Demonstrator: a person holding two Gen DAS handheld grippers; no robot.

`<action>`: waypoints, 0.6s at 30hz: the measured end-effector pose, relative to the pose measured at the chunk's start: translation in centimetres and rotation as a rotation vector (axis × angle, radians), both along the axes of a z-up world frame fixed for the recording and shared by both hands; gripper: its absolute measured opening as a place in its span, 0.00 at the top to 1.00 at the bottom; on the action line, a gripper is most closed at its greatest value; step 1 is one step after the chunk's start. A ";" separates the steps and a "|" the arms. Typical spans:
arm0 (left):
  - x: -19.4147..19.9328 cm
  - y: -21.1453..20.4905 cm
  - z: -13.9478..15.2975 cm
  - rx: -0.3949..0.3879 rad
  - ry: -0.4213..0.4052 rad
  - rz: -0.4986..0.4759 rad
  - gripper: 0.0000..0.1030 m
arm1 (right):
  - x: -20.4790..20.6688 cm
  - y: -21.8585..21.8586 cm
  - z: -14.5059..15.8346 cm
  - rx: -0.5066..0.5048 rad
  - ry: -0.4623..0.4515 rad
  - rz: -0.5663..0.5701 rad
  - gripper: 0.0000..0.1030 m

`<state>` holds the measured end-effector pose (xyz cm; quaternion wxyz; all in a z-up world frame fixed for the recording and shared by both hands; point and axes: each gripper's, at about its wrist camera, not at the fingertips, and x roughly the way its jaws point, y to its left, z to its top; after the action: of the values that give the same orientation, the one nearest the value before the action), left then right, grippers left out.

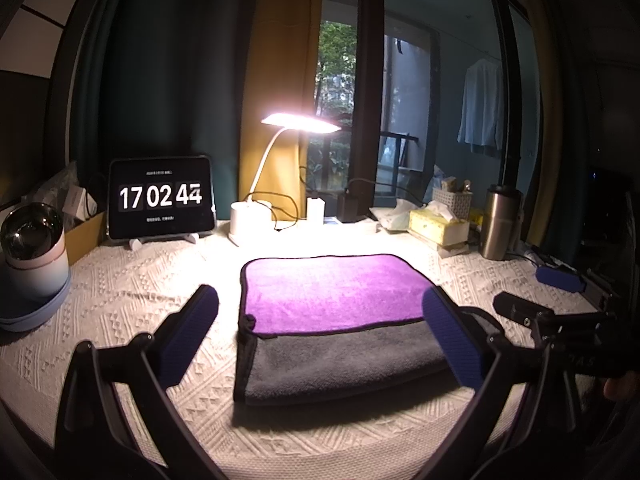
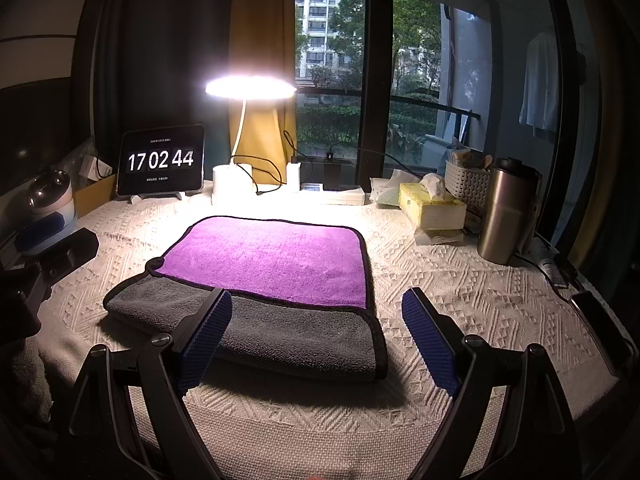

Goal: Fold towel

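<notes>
A folded towel [image 1: 336, 320], purple on top with a grey layer showing at its near edge, lies flat on the cream textured tablecloth [image 1: 132, 300]. My left gripper [image 1: 320, 320] is open and empty, held above the towel's near left corner. The towel also shows in the right wrist view [image 2: 272, 268]. My right gripper [image 2: 316, 320] is open and empty, above the towel's near right corner. The right gripper's body shows at the right in the left wrist view [image 1: 560, 320]; the left gripper's body shows at the left in the right wrist view [image 2: 60, 252].
Along the back stand a tablet clock [image 1: 160, 198], a lit desk lamp [image 1: 300, 124], a charger, a yellow tissue box [image 2: 432, 206], a white basket [image 2: 468, 182] and a steel tumbler [image 2: 504, 216]. A round container [image 1: 32, 256] sits at the left. A window lies behind.
</notes>
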<state>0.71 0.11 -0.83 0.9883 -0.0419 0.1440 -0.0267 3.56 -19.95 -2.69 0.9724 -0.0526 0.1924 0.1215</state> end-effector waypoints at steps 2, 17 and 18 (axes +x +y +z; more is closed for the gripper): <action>0.2 0.1 0.0 0.001 0.006 0.001 0.00 | 0.1 0.0 -0.1 0.001 0.001 0.003 0.13; 4.0 2.4 -1.7 -0.053 0.164 0.024 0.01 | 2.6 -1.0 -0.7 0.008 0.051 0.002 0.13; 4.3 2.6 -1.9 -0.058 0.178 0.022 0.01 | 2.9 -1.1 -0.8 0.007 0.056 0.002 0.13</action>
<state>4.97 2.70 -2.69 0.9702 -0.0744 0.2300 -0.0163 6.46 -21.06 -3.51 0.9667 -0.0458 0.2189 0.1244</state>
